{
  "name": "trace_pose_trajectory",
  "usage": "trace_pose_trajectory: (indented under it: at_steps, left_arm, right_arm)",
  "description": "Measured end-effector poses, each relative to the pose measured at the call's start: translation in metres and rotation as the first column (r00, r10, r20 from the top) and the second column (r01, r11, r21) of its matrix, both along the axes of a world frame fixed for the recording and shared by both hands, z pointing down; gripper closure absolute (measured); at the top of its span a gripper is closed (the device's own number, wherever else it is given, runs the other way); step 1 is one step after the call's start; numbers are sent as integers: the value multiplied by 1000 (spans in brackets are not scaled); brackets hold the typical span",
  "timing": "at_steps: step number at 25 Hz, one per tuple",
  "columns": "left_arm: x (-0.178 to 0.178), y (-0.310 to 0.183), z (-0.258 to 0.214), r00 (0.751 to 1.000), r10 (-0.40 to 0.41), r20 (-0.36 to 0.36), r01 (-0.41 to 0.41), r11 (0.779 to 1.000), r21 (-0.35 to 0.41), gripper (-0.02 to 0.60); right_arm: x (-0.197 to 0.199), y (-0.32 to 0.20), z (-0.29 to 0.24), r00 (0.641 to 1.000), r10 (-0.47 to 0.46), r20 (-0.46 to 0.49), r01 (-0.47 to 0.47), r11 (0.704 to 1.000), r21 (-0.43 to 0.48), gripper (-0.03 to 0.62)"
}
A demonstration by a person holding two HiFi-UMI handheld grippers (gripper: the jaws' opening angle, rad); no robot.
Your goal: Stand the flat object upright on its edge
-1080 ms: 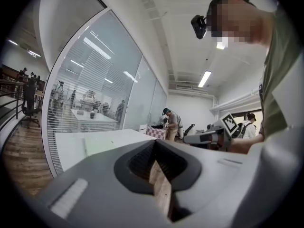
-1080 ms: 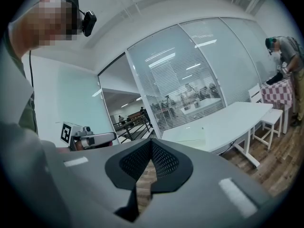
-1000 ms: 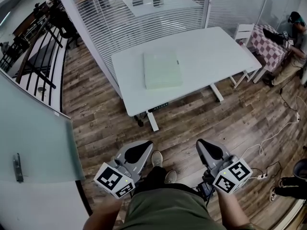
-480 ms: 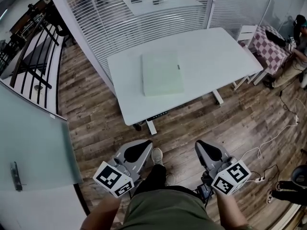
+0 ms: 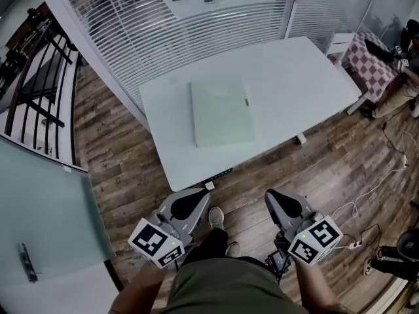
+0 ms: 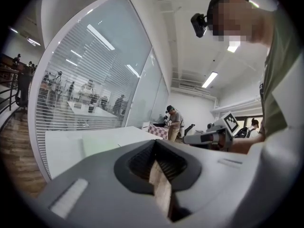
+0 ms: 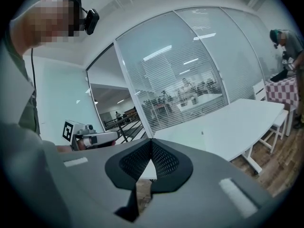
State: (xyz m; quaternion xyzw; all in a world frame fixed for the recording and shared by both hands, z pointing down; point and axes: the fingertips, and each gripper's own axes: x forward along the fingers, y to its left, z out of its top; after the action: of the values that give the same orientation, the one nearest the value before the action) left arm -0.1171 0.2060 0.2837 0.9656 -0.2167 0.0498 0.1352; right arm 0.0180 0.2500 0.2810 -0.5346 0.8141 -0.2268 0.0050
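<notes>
Left gripper (image 5: pixel 195 200) and right gripper (image 5: pixel 281 201), head view: both are held low in front of the person's body, side by side and well apart, over the wooden floor (image 5: pixel 131 156). Each points ahead toward the white bench (image 5: pixel 294 77), roughly level with a slight downward tilt, and stops well short of its near edge. In the left gripper view the left gripper (image 6: pixel 154 156) has its jaws pressed together with nothing between them. The right gripper (image 7: pixel 151 148) shows the same closed, empty state in its own view.

Each gripper carries a marker cube at its rear, the left cube (image 5: pixel 156 243) and the right cube (image 5: pixel 315 239). Their faces bear black-and-white square patterns rather than letters. A forearm runs from behind each cube to the lower edge of the picture, and one shoe (image 5: pixel 214 216) shows on the floor between the two grippers.

A pale-green board (image 5: pixel 222 113) lies flat on the bench, left of its centre and apart from both grippers. It also shows in the left gripper view (image 6: pixel 99 145). A small dark tab (image 5: pixel 247 101) sits at the board's right edge, too small to read. A glass wall (image 5: pixel 196 18) with blinds stands behind the bench.
</notes>
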Motion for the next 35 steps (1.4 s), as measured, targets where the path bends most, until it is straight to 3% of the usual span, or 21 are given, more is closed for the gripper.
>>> trace_pose_trajectory:
  at_steps: [12, 25, 35]
  left_arm:
    - [-7, -108, 23, 999, -35, 23, 36, 999, -28, 581]
    - [8, -169, 38, 998, -33, 45, 35, 998, -50, 581]
    - [32, -229, 65, 990, -110, 93, 118, 989, -86, 581]
  right_arm:
    - [4, -98, 15, 999, 27, -27, -28, 999, -30, 583]
    - [20, -168, 29, 999, 22, -32, -23, 998, -51, 583]
    - [52, -235, 55, 999, -31, -41, 27, 996, -90, 583]
